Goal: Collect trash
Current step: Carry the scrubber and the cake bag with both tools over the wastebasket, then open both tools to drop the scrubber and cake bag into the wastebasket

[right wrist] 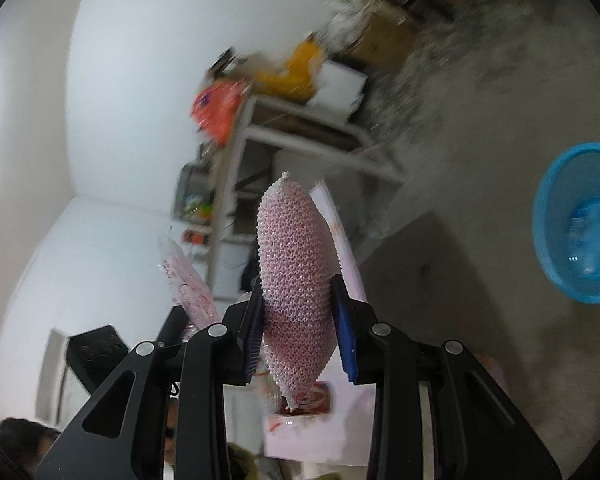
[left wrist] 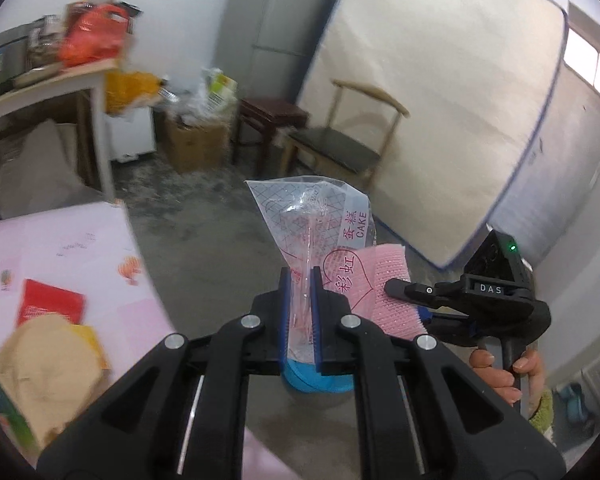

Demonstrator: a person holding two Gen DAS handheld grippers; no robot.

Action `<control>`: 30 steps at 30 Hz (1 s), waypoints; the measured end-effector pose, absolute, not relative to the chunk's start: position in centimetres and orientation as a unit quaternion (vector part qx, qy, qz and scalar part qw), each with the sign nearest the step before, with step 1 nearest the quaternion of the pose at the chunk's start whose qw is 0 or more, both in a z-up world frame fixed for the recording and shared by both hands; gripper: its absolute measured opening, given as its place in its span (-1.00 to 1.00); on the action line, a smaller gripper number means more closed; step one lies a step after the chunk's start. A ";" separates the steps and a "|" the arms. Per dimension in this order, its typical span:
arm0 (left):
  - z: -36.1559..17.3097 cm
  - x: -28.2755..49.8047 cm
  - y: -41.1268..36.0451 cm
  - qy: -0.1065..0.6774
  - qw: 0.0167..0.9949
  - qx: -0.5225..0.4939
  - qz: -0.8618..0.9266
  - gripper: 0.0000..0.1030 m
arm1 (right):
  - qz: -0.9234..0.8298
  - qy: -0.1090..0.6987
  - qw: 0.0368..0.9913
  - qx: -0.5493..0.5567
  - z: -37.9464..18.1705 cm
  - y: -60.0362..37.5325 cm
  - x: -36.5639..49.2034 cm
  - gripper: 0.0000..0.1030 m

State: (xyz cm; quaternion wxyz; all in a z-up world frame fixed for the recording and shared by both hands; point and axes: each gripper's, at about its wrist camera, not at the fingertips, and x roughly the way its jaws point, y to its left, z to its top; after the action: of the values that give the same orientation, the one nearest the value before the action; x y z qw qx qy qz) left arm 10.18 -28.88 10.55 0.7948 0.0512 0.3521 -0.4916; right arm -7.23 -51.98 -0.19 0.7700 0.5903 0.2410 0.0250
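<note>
Here both hand-held grippers carry a piece of trash clear of the worktop, which suggests the pick-up is done and the carry to a bin is in hand. The left hand-held gripper has its jaws nearly together on a thin, clear cake wrapper. It is pinched near its lower end, so the printed film stands up ahead of the fingers and not trailing where it could snag. The right hand-held gripper is narrowed onto a pink mesh scrubber. Its pads press the two broad faces, so the soft pad sits edge-on and sticks out well beyond the tips. That partway gap looks like a squeeze on a springy thing, firm enough not to drop it.

The two tools ride close together. In the left view the scrubber lies just behind the wrapper, perhaps touching it.

A blue basin sits on the floor to the right in the right view. Its rim also shows just under the left jaws. It is probably the drop point, though blur leaves its contents unclear. More litter remains on the worktop: a red packet and a tan paper piece.
</note>
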 end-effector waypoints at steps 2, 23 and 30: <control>9.1 9.4 -31.0 0.370 0.780 0.064 -0.501 -0.85 | -0.005 0.240 0.769 0.592 -1.0 -52.7 -9.1 -0.39; -8.4 10.0 -50.4 0.539 0.688 0.174 -0.453 -0.20 | -0.240 0.336 0.704 0.577 -16.5 -62.2 -13.1 0.17; -7.3 11.6 -48.5 0.549 0.695 0.145 -0.441 0.16 | -0.298 0.367 0.669 0.574 -21.4 -63.6 -13.7 0.25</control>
State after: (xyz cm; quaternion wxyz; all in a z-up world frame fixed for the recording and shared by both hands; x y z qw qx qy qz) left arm 11.64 -48.54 -7.31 0.6951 0.1454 0.5485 -0.4414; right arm -13.66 -63.63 -21.43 0.6686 0.5739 0.3668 -0.2985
